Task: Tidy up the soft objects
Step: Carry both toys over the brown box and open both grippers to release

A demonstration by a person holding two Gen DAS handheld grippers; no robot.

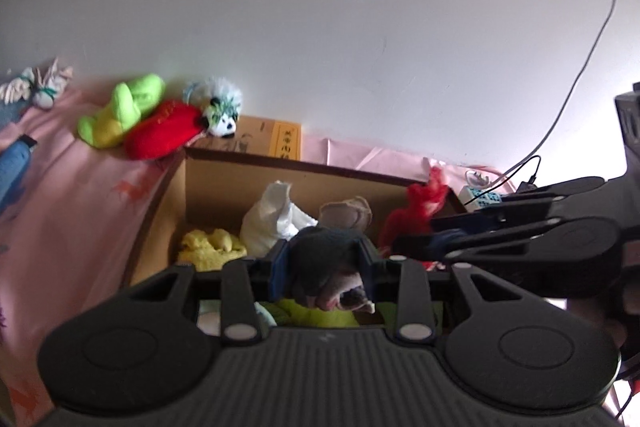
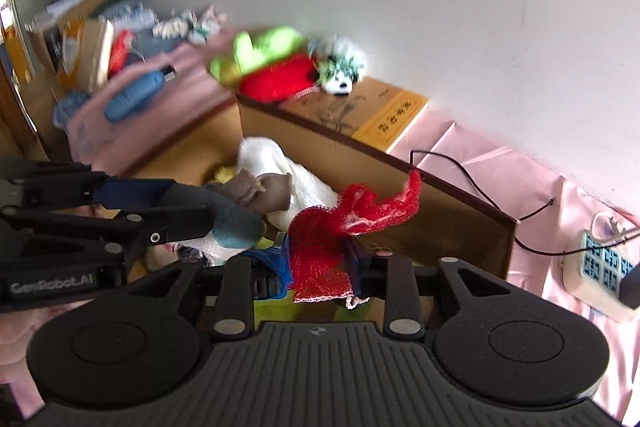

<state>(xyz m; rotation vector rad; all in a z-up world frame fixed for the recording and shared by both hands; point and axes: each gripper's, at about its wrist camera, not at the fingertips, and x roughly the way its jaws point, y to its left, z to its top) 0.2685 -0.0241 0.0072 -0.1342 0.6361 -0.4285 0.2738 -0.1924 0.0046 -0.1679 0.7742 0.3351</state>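
Holding now: we keep one soft thing in each gripper, both above the cardboard box (image 1: 208, 183).
Left gripper (image 1: 326, 267): its jaws are closed on a dark grey cloth bundle (image 1: 320, 255), which hangs over the open box; a pale pink part shows at the lower end of the bundle.
Right gripper (image 2: 320, 263): a red mesh pouch (image 2: 320, 259) sits between its blue pads and both pads seem to touch it, so we read it as gripped; the loose red end stands up toward the far wall of the box.
Inside the box: we see a white cloth (image 1: 272, 219), a yellow fluffy thing (image 1: 210, 247) and a beige bundle (image 1: 346, 213), all near the far wall of the box.
Behind the box: a green plush (image 1: 120, 109), a red plush (image 1: 164, 129) and a small panda toy (image 1: 224, 111) lie close together at the far left corner of the box.
Right of the box: a white power strip (image 2: 600, 271) on pink sheet (image 2: 480, 163).
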